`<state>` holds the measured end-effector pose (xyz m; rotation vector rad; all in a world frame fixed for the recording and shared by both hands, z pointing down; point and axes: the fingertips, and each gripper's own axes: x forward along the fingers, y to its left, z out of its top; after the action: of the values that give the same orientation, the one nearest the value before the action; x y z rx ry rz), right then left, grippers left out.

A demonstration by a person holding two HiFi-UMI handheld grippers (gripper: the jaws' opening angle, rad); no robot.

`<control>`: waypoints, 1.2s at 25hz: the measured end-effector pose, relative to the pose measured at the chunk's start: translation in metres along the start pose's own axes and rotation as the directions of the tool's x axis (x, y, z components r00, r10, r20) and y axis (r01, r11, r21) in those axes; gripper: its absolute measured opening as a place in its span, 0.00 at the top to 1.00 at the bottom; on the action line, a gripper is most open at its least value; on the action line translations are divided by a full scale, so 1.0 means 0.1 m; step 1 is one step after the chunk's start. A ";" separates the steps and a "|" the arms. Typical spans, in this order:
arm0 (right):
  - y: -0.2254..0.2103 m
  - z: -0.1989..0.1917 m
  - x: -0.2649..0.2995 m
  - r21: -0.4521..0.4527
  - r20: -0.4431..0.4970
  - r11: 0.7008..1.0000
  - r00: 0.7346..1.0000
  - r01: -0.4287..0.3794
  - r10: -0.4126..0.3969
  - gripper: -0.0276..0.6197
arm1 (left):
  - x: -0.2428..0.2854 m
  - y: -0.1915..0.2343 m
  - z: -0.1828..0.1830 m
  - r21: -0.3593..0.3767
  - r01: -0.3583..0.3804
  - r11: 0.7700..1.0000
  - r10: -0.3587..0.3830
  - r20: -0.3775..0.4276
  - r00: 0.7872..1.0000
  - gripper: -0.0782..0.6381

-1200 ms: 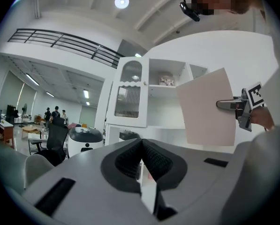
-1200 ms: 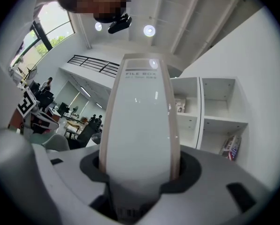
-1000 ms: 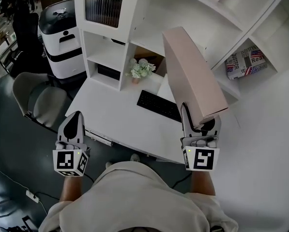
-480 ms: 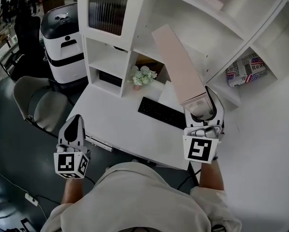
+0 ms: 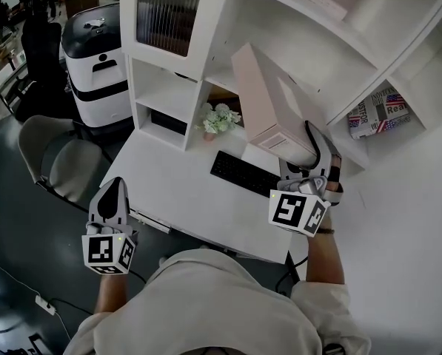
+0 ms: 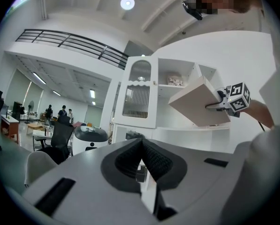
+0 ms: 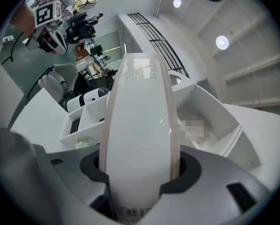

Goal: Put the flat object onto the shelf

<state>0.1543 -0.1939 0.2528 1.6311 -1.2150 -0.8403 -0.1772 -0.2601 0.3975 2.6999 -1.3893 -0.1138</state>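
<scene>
The flat object is a long pale pink box [image 5: 269,106]. My right gripper [image 5: 309,165] is shut on its near end, and the box fills the space between the jaws in the right gripper view [image 7: 140,125]. It is held in the air over the desk, and its far end points into the white shelf unit [image 5: 280,21] at the middle compartment. The left gripper view shows the box [image 6: 198,104] tilted in front of the shelf openings. My left gripper [image 5: 111,205] hangs low at the left, off the desk's front edge, shut and empty, pads [image 6: 147,156] together.
On the white desk [image 5: 176,191] lie a black keyboard [image 5: 243,172] and a small flower pot [image 5: 219,117]. A stars-and-stripes book [image 5: 376,109] sits in a right-hand shelf compartment. A ribbed glass door [image 5: 169,9], a white-and-black machine [image 5: 95,58] and a grey chair [image 5: 58,157] are at the left.
My right gripper has risen and moved toward the shelf, swinging the box from steeply tilted to flatter with its far end at the shelf opening. The left gripper has stayed put.
</scene>
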 end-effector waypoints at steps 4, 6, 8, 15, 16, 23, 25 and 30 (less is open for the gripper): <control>0.11 -0.06 0.19 -0.087 -0.047 0.996 0.999 -0.019 0.015 0.54 | 0.00 0.08 -0.02 -0.005 -0.023 1.000 0.023 -0.003 1.000 0.89; 0.17 -0.09 0.28 -0.124 -0.062 0.992 0.998 -0.028 0.021 0.54 | 0.00 0.12 -0.04 -0.008 -0.034 0.999 0.034 -0.005 0.999 0.89; 0.23 -0.10 0.37 -0.157 -0.076 0.987 0.997 -0.035 0.023 0.54 | 0.00 0.15 -0.05 -0.008 -0.046 0.999 0.045 -0.008 0.999 0.89; 0.44 -0.22 0.74 -0.243 -0.151 0.966 0.987 -0.089 0.053 0.54 | 0.00 0.27 -0.09 -0.017 -0.084 0.996 0.084 -0.014 0.996 0.89; 0.48 -0.23 0.79 -0.251 -0.163 0.963 0.985 -0.098 0.058 0.54 | 0.00 0.29 -0.09 -0.018 -0.089 0.996 0.088 -0.016 0.996 0.89; 0.72 -0.38 1.10 -0.339 -0.261 0.927 0.963 -0.157 0.067 0.54 | -0.01 0.46 -0.16 -0.030 -0.126 0.992 0.125 -0.032 0.992 0.89; 0.78 -0.41 1.18 -0.357 -0.284 0.919 0.957 -0.167 0.063 0.54 | -0.01 0.50 -0.19 -0.035 -0.134 0.990 0.133 -0.037 0.990 0.89; 0.87 -0.45 1.39 -0.366 -0.302 0.916 0.952 -0.164 0.049 0.52 | 0.02 0.57 -0.25 -0.043 -0.148 0.988 0.146 -0.053 0.988 0.89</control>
<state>0.2042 -0.3241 0.3496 1.2957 -0.8604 -0.6926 -0.2186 -0.2934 0.4297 2.5341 -1.5452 -0.0668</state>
